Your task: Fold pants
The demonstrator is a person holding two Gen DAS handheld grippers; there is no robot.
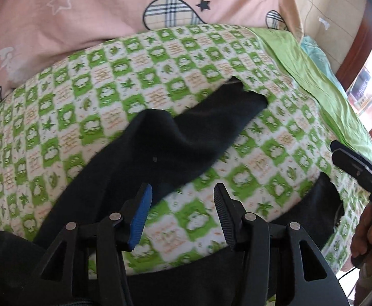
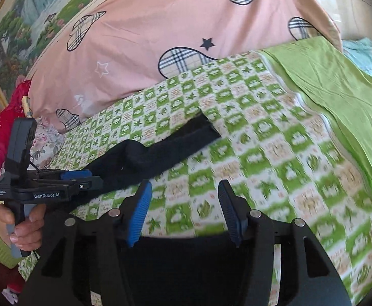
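We hold left gripper (image 1: 182,219) and right gripper (image 2: 184,213) parted, gripping nothing, above black pants (image 1: 165,148) on checkered bedspread (image 1: 262,132).

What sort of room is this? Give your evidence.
Probably a bedroom: black pants lie on a bed's green-checked sheet, with a pink quilt behind and a scenic mural beyond.

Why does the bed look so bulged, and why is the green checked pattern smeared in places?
Left wrist view: the fisheye lens bows the green checked sheet into a dome, and window glare whitens the right edge. Right wrist view: same curving, dark corners, and motion blur smears the checks at lower right, while the black pants look only slightly soft.
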